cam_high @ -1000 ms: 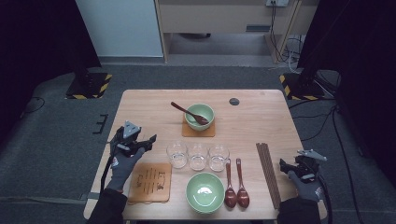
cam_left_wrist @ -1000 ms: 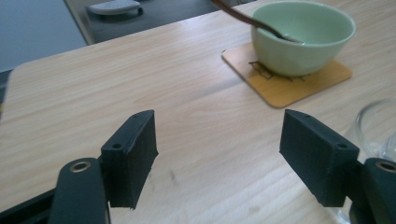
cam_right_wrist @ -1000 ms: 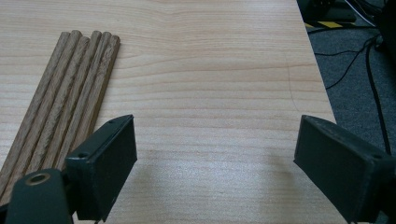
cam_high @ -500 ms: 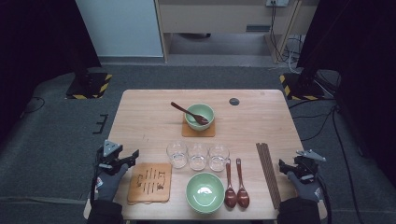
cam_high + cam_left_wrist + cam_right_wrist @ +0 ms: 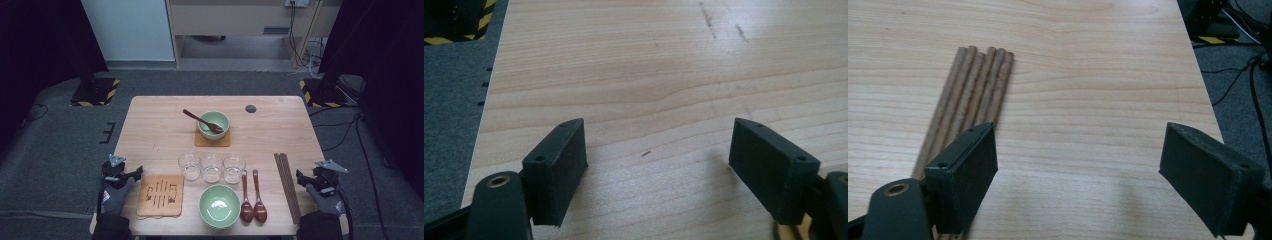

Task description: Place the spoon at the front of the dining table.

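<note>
Beside the bundle of brown wooden chopsticks (image 5: 968, 95), the right gripper (image 5: 1095, 170) gapes empty; it should straddle one stick squarely. The left gripper (image 5: 659, 165), its jaws just widening, holds nothing.

A pale wood-grain tabletop (image 5: 150, 125) carries a light green bowl (image 5: 214, 123) holding a dark brown spoon (image 5: 202, 120), set on a tan coaster (image 5: 212, 140). Three clear glasses (image 5: 212, 166) stand in a row. A second light green bowl (image 5: 219, 205) sits beside two reddish-brown spoons (image 5: 252, 207). A tan mat (image 5: 161, 195) bears dark brown line marks. Brown wooden chopsticks (image 5: 287, 185) lie at the right. The left gripper (image 5: 131, 173) and right gripper (image 5: 301, 176) are black, held in grey gloves. Yellow-and-black striped pads (image 5: 95, 91) lie on the dark grey floor (image 5: 60, 145).
</note>
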### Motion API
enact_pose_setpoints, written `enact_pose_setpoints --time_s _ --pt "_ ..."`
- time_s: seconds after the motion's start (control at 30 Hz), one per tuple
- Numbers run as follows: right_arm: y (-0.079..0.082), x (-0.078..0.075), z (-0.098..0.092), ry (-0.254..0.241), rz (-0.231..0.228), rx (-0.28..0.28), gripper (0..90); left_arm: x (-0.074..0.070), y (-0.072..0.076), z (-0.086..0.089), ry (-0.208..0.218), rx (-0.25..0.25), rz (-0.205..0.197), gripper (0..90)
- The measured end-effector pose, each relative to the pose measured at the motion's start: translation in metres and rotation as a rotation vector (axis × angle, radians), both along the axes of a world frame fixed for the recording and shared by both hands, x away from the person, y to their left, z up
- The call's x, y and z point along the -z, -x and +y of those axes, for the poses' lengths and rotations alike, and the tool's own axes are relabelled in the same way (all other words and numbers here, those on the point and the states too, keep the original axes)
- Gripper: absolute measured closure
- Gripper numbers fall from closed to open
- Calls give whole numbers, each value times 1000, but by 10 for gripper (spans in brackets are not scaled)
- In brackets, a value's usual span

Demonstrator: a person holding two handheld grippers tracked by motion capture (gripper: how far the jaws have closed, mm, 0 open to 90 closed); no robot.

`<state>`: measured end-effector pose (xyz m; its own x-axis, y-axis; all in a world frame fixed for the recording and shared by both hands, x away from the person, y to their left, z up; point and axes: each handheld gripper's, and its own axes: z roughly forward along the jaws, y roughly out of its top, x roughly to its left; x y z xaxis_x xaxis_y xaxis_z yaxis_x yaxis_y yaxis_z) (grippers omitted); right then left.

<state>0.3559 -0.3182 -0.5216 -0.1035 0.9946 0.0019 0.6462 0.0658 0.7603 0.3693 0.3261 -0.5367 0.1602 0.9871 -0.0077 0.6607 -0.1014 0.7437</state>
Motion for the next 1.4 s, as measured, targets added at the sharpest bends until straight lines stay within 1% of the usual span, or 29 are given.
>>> enact_pose_setpoints --time_s 0.1,0.23,0.37,0.47,0.53,0.7,0.83,1.0,1.1,1.2,1.4 --pt "1 -4 4 6 -11 -14 160 0 -1 0 3 -4 -1 213" --pt "3 -11 7 -5 -24 -30 175 0 -1 -2 -22 2 4 197" --pt "5 -17 11 -7 -37 -47 194 0 -1 -2 -19 5 6 192" --pt "6 -21 15 -13 -39 -61 210 1 -2 -3 -25 12 11 164" --pt "7 -23 17 -7 -37 -72 215 1 -2 -3 -23 13 14 145" --pt "9 -28 23 -13 -37 -99 229 1 -3 -4 -26 24 22 103" --pt "9 -33 29 -13 -41 -123 232 2 -4 -3 -23 24 31 68" --pt "8 -36 40 -19 -31 -158 235 2 -5 -4 -30 28 45 11" --pt "7 -35 47 -19 -25 -176 236 2 -5 -4 -30 28 45 10" --pt "5 -33 54 -10 -9 -195 236 2 -5 -4 -30 28 45 10" --pt "2 -27 64 -15 21 -228 238 2 -5 -4 -30 28 45 10"
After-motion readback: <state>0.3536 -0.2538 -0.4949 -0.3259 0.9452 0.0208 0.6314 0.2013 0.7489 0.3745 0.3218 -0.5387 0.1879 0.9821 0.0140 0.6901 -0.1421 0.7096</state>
